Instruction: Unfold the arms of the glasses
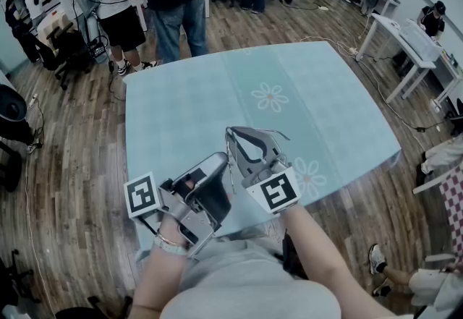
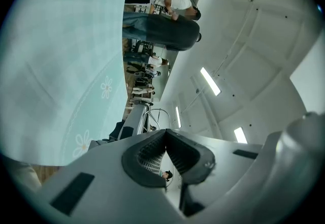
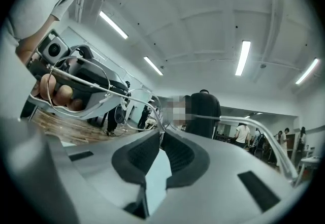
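The right gripper [image 3: 161, 131] is pinching the thin wire glasses [image 3: 229, 117] narrowly, up above the table [image 1: 181, 108]. The left gripper [image 2: 165, 131] is hovering beside them, jaws together. Any hard tug risks bending that slender arm or slipping the frame loose.

Both forearms reach forward from the torso, the left forearm [image 1: 154, 278] wearing a band at the wrist, the right forearm [image 1: 322, 256] bare. The left gripper [image 2: 165, 131] angles slightly upward, its marker cube [image 1: 142, 194] on its outer side. Its tips are pressed together on the wire rim of the glasses [image 3: 238, 118]. The right gripper [image 3: 161, 130] lies about level just beside the left one, its own cube [image 1: 278, 191] near the wrist and its jaws clamped on the same frame. The left hand [image 3: 56, 92] wraps that gripper's handle, fingers curled. The two sets of tips nearly meet.
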A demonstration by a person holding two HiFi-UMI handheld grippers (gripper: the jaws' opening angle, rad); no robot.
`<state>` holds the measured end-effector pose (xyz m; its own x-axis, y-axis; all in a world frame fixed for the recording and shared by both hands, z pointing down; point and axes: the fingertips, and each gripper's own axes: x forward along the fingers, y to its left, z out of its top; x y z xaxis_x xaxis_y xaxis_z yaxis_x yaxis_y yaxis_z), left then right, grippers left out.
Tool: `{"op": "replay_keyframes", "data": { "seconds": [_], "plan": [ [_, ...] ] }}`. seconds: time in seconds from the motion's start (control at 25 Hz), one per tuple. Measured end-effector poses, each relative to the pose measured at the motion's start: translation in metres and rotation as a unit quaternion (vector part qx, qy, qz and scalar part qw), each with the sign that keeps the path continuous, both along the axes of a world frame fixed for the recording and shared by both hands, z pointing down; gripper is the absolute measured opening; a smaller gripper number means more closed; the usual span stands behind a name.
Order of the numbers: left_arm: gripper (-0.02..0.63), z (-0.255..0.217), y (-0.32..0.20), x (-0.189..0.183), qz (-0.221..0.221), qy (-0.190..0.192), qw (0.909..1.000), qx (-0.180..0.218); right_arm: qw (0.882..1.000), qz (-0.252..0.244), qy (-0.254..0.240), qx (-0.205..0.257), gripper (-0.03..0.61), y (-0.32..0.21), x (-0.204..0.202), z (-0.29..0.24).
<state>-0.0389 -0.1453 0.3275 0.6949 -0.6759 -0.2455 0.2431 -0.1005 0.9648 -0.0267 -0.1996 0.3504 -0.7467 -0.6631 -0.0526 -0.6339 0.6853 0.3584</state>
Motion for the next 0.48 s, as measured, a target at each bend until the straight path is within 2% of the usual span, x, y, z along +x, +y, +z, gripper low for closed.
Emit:
{"op": "replay_keyframes", "data": {
  "seconds": [0.48],
  "plan": [
    [0.009,0.000,-0.008,-0.009,-0.016,-0.003,0.9999,0.000,1.000,0.013,-0.011,-0.018,0.037,-0.006,0.010,0.007]
  ]
}}
